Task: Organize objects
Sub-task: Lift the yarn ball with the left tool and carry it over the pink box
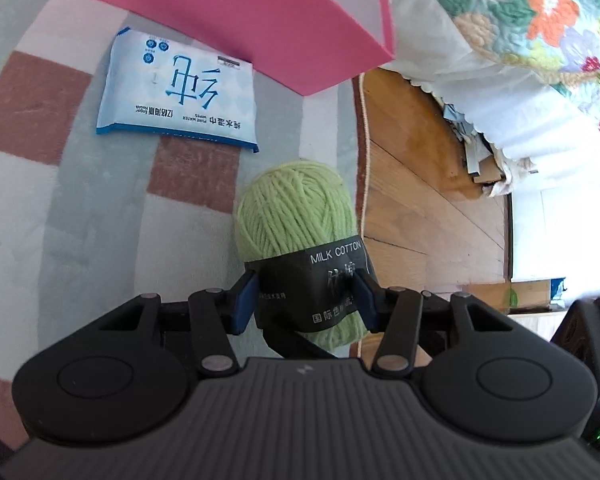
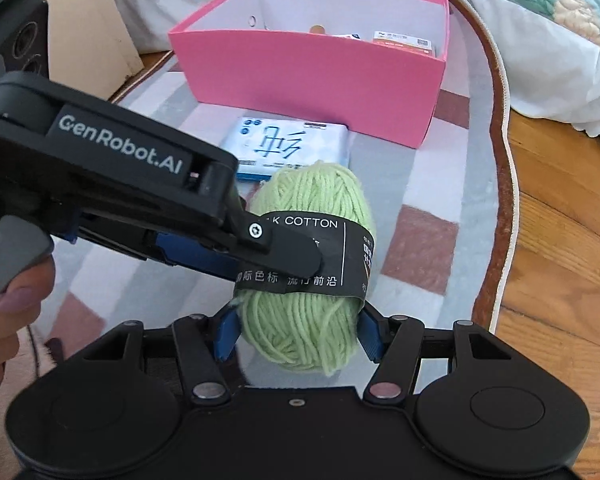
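Right wrist view alone shows both my grippers clenched on the green yarn ball (image 2: 300,312): my right gripper (image 2: 298,338) at its lower end, my left gripper (image 2: 276,256) across the black label. Beyond lie the wet wipes pack (image 2: 288,146), then the pink box (image 2: 312,84) with small packets inside. Left wrist view adds wooden floor (image 1: 420,184) beside the checked rug (image 1: 60,184).

pink box (image 1: 260,20) cut off by top edge.
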Demonstrator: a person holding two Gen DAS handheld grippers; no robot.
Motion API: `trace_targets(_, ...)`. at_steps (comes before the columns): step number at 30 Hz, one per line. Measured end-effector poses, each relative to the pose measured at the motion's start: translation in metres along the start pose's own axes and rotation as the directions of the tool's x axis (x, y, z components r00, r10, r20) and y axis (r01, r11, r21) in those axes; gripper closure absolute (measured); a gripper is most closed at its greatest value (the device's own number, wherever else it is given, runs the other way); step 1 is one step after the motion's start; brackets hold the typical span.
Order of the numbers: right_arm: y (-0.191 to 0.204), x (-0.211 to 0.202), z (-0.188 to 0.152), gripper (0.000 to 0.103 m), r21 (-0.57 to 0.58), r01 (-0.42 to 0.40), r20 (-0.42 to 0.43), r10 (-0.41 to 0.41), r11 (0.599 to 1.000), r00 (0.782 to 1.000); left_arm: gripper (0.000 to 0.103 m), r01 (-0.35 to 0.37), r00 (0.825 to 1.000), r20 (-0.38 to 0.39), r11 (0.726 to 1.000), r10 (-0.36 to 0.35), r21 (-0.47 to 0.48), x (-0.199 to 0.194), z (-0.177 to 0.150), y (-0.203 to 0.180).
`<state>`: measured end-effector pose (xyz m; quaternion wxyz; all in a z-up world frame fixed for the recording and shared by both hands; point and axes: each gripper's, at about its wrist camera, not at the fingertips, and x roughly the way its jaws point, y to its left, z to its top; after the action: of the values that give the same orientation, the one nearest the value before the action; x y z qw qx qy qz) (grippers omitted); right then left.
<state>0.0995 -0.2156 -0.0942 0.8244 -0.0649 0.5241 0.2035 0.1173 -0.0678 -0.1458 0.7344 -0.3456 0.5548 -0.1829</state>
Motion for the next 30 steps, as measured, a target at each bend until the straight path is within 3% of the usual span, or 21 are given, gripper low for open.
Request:
trace_targets(8, 0.023, -0.030, -0.003, 0.040, -0.063, -0.012, 0.035, 0.014, 0.998, 0.999, 0.053, -0.035, 0.999, 0.032, 0.998, 0.034, 0.046, -0.039, -0.016, -0.018)
trace_targets(13, 0.035, -0.043, 0.001, 0.040, -0.060, -0.014, -0.011, 0.013, 0.998, 1.000, 0.053, -0.042, 0.999, 0.023, 0.998, 0.041, 0.053, -0.058, -0.024, -0.024)
trace_targets(17, 0.046, -0.060, 0.004, 0.040, -0.070, -0.015, 0.009, 0.015, 0.997, 1.000, 0.053, -0.043, 0.998, 0.040, 0.997, 0.040, 0.071, -0.079, -0.024, -0.033)
trace_targets(23, 0.063, -0.095, 0.033, 0.040, -0.191, 0.028, 0.143, 0.000, 0.981, 0.990, 0.052, -0.011, 0.991, 0.134, 0.994, -0.004, 0.108, -0.129, 0.001, -0.058)
trace_targets(30, 0.059, -0.120, 0.096, 0.040, -0.258, 0.044, 0.301, 0.037, 0.965, 0.953, 0.052, -0.079, 0.967, 0.253, 0.972, 0.021, 0.221, -0.174, 0.057, -0.097)
